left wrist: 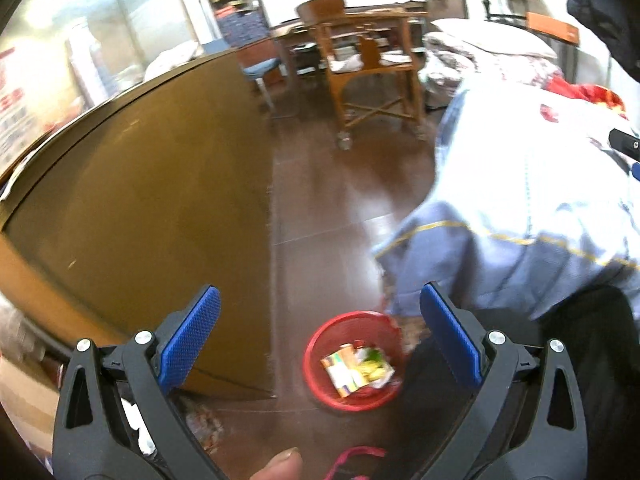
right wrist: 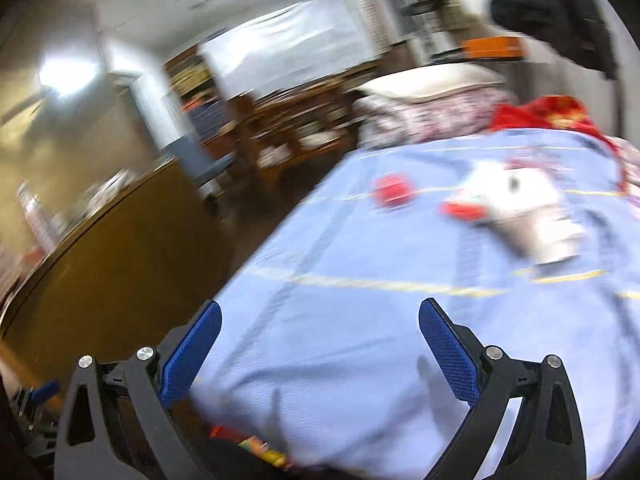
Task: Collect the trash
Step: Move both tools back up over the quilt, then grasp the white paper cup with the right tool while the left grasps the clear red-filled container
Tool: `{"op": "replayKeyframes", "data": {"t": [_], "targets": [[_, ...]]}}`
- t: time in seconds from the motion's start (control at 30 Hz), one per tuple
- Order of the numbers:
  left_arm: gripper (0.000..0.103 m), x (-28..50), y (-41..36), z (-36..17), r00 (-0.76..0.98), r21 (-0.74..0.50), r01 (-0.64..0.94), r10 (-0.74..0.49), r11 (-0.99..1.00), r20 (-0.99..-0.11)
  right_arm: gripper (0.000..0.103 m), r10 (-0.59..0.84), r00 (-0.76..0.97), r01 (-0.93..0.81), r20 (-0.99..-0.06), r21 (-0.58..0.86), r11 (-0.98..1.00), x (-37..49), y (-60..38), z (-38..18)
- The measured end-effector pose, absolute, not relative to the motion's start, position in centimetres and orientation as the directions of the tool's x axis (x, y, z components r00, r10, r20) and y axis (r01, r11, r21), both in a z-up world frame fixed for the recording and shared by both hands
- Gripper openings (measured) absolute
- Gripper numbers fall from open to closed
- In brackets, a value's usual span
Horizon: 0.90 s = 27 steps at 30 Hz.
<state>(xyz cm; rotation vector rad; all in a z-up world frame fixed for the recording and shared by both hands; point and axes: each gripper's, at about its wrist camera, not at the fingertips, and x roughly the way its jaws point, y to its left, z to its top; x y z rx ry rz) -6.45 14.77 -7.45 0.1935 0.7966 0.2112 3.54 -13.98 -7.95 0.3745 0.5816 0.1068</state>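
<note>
Left hand-held gripper (left wrist: 320, 304): jaws spread wide with nothing between the blue pads, aimed down over the dark brown floor (left wrist: 332, 208). Below it, at 6 o'clock in the left wrist view, stands a red wastebasket (left wrist: 320, 332) holding crumpled wrappers and a small carton (left wrist: 345, 372). A thumb tip (left wrist: 280, 465) shows at the bottom edge. Right hand-held gripper (right wrist: 320, 316): jaws likewise fully apart and empty, over a pale blue bedspread (right wrist: 360, 352). On the bedspread, toward 1 o'clock in the blurred right wrist view, lie a small red item (right wrist: 393, 193) and, beside it, a white crumpled piece of trash (right wrist: 524, 216). A brown wooden panel (left wrist: 140, 184) fills the 9 o'clock side.
</note>
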Motion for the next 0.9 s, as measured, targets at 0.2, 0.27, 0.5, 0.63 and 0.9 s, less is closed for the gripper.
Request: {"op": "replayKeyframes", "data": {"t": [0.2,0.27,0.5,0.63,0.9], "targets": [[0.096,-3.7,10.4,-7.7,0.675,0.216,-0.017,0.171,0.976,-0.718,0.097,0.052,0.832,0.197,-0.553,0.381,0.903,4.8,-23.0,-8.6],[0.096,-2.7,8.9,-7.7,0.674,0.213,0.012,0.149,0.977,-0.723,0.097,0.034,0.819,0.216,-0.573,0.362,0.907,5.7,-24.6,-8.7],[0.096,-0.7,4.7,-8.2,0.668,0.237,0.083,0.122,0.968,-0.734,0.097,0.040,0.786,0.200,-0.617,0.316,0.928,9.6,-26.9,-10.0],[0.096,0.5,3.7,-8.9,0.649,0.231,0.109,0.107,0.967,-0.753,0.097,0.039,0.762,0.189,-0.646,0.281,0.941,11.5,-27.1,-10.5],[0.096,5.5,0.6,-9.7,0.604,0.176,0.179,0.033,0.968,-0.796,0.079,0.098,0.742,0.155,-0.664,0.312,0.937,12.1,-27.6,-11.0]]}}
